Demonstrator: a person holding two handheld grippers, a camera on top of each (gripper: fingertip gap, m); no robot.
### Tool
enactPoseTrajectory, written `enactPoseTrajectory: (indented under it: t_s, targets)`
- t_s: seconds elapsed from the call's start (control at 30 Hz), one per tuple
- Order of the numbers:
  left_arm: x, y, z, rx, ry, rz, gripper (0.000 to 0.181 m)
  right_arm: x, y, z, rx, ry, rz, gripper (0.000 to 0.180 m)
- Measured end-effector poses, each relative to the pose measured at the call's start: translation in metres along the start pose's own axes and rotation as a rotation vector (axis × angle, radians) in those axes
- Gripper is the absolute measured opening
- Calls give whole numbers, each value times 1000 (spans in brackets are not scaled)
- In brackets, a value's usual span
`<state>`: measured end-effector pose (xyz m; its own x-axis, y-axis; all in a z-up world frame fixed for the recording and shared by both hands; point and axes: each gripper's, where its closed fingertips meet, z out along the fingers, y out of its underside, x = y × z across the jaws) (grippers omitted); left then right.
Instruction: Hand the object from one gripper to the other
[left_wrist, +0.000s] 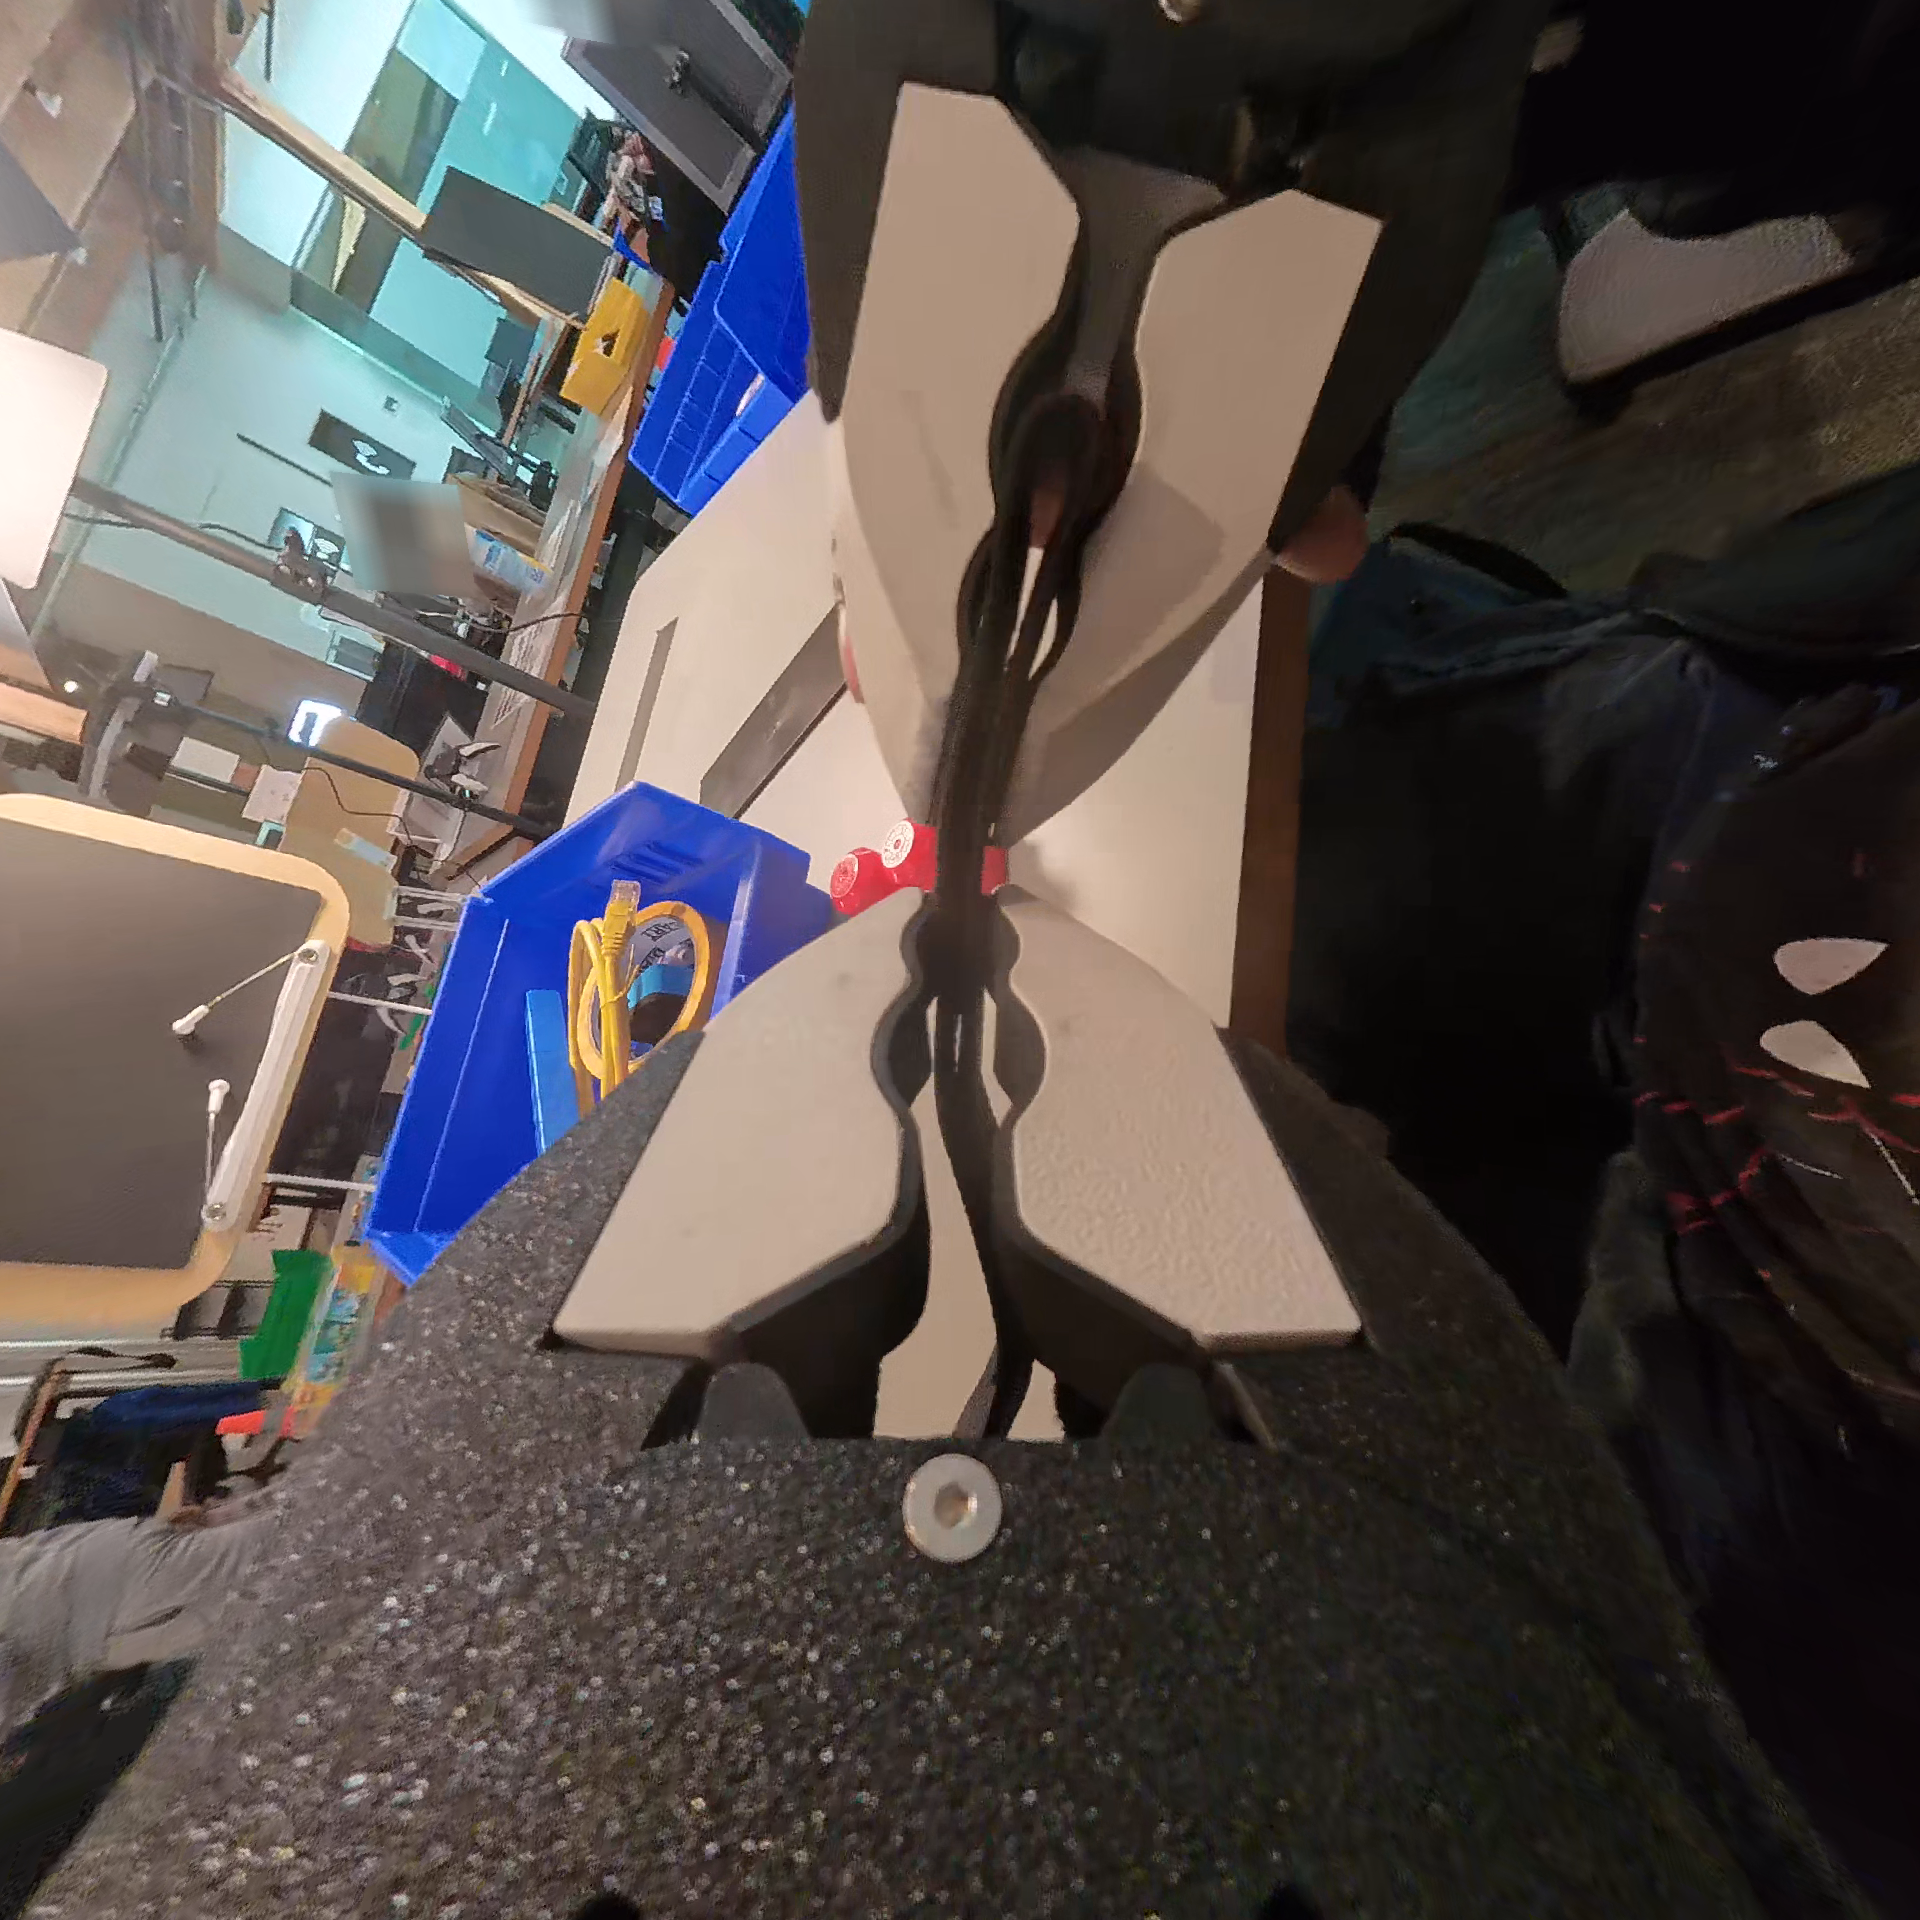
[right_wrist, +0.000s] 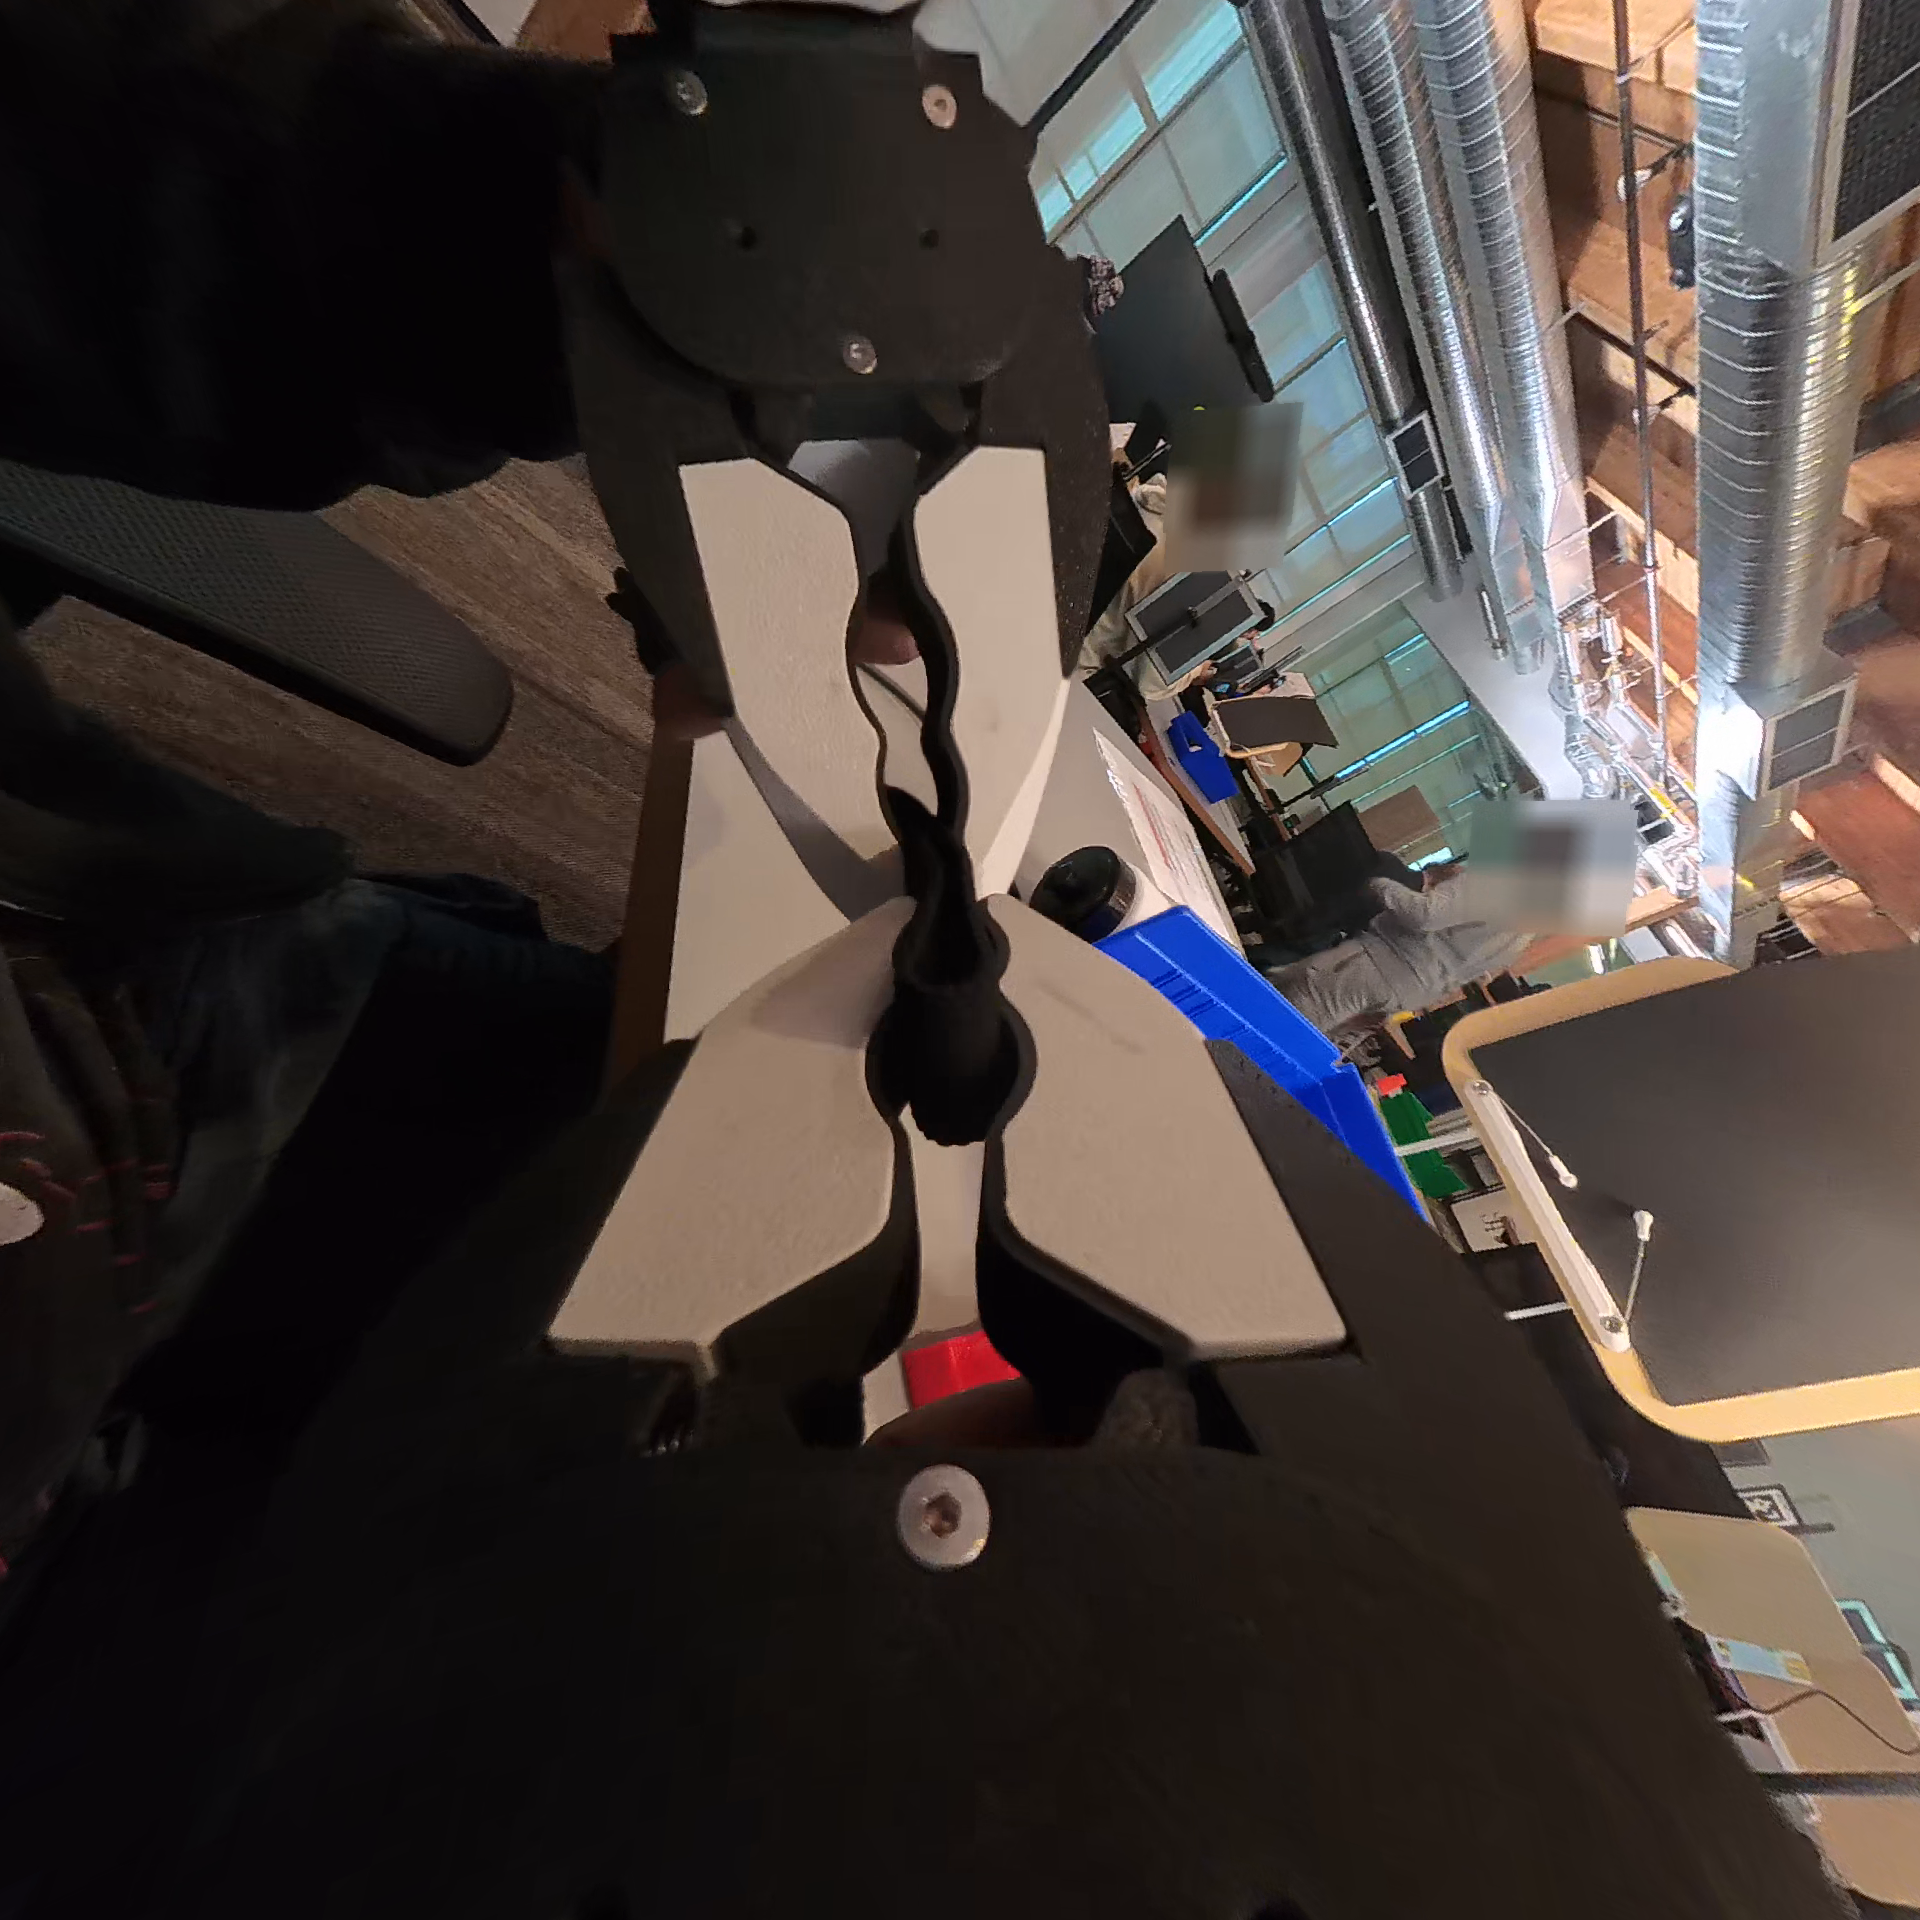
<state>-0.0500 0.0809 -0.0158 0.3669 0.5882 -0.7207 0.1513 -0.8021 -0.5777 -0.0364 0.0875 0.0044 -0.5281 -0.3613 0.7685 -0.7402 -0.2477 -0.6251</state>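
A bundle of black cable (left_wrist: 987, 675) is stretched between my two grippers, which meet tip to tip above a white table (left_wrist: 1143, 914). My left gripper (left_wrist: 961, 920) is shut on the bundle, which runs back between its grey pads. My right gripper (left_wrist: 971, 821) faces it from above and is also shut on the same bundle. In the right wrist view, my right gripper (right_wrist: 945, 920) clamps a thick black part of the bundle (right_wrist: 945, 1039) in its notch. The left gripper (right_wrist: 925, 826) opposite has its jaws closed on the bundle's end.
A red part (left_wrist: 883, 868) lies on the table under the grippers; it also shows in the right wrist view (right_wrist: 956, 1371). A blue bin (left_wrist: 488, 1039) with a yellow cable (left_wrist: 613, 977) stands beside it. More blue bins (left_wrist: 738, 343) stand behind. A chair armrest (right_wrist: 260, 592) is near the table's edge. Only a small space, under 4 cm, lies between the two pairs of fingers.
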Motion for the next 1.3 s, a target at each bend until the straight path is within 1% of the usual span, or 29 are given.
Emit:
enactPoseTrajectory:
  t_s: [0.03, 0.17, 0.23, 0.3, 0.37, 0.43, 0.47, 0.53, 0.6, 0.63, 0.7, 0.77, 0.87, 0.93, 1.0, 1.1, 1.2, 1.3]
  targets:
    - [-1, 2, 0, 1, -2, -9, 11, 1, 0, 0, 1, 8, 1, 6]
    - [-11, 17, -3, -47, -51, -16, 36, 12, 2, -2, 17, 61, 33, 5]
    - [-21, 16, -7, -41, -102, -26, 39, 28, 9, -4, -14, 148, 38, 6]
    - [-31, 3, -16, 33, -149, -75, 39, 48, 15, -9, -45, 266, 33, 5]
    - [-39, -18, -26, 170, -140, -217, 38, 64, 17, -15, -47, 367, 58, 5]
    - [-37, -37, -34, 319, -29, -406, 30, 78, 16, -22, -24, 454, 97, 4]
    - [-31, -44, -35, 379, 66, -495, 27, 81, 15, -23, -7, 467, 120, 4]
    - [-11, -52, -33, 443, 276, -614, 28, 82, 13, -24, 27, 464, 180, 5]
    - [2, -52, -23, 466, 397, -671, 29, 84, 9, -25, 69, 468, 241, 5]
    - [3, -48, -14, 466, 397, -690, 32, 83, 7, -24, 92, 453, 276, 5]
    - [-4, -38, 3, 471, 340, -731, 38, 78, 0, -22, 161, 387, 358, 5]
    - [-15, -32, 12, 521, 296, -802, 43, 75, -10, -23, 258, 325, 464, 4]
    - [-34, -29, 10, 679, 246, -905, 52, 70, -23, -25, 430, 189, 669, 5]
    - [-45, -29, 1, 801, 206, -921, 54, 66, -24, -23, 502, 107, 783, 5]
    - [-50, -30, -9, 880, 172, -896, 54, 66, -19, -18, 520, 85, 859, 5]
    - [-55, -31, -20, 928, 122, -843, 54, 55, -12, -9, 523, -3, 933, 4]
    - [-62, -27, -30, 934, 94, -827, 54, 43, -5, -2, 491, -117, 988, 5]
    - [-60, -18, -33, 891, 120, -807, 51, 37, 1, -4, 464, -166, 977, 5]
